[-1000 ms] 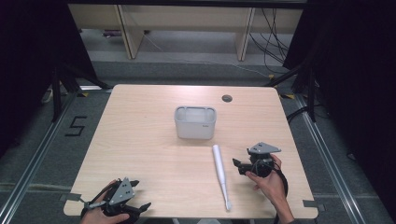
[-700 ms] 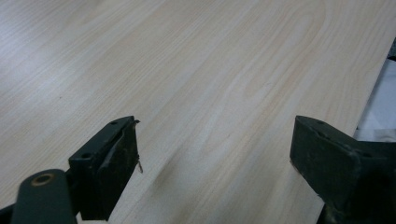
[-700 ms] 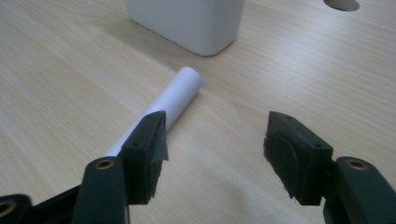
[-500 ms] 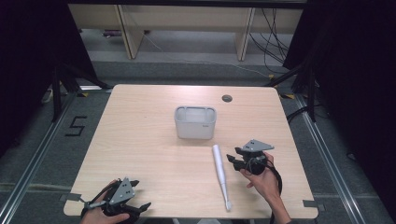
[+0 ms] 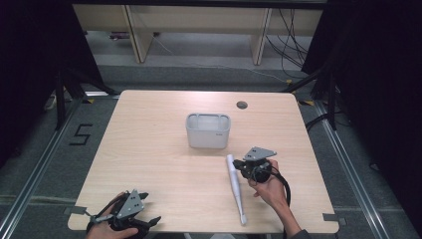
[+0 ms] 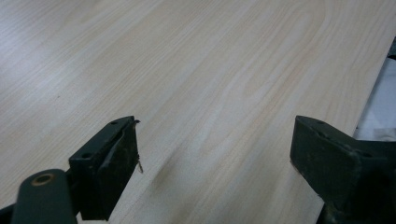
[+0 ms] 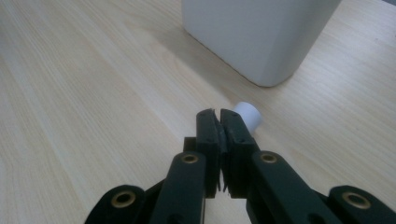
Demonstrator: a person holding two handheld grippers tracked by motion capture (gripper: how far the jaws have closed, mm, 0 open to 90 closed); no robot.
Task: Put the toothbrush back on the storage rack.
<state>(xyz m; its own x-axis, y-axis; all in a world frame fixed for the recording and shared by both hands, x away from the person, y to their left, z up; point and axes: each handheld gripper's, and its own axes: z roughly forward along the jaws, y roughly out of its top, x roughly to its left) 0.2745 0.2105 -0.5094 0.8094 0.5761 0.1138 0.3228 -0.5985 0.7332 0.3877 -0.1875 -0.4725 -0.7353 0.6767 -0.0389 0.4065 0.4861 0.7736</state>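
On the light wooden table (image 5: 149,149), the white rectangular plastic container (image 5: 208,130) stood near the middle, and the long white cylindrical stick (image 5: 235,186) lay to the near right of it. The right gripper (image 7: 219,114) had its jaws pressed together on nothing, just beside the far end of the stick. The left gripper (image 6: 215,140) rested at the near left corner with its jaws wide apart
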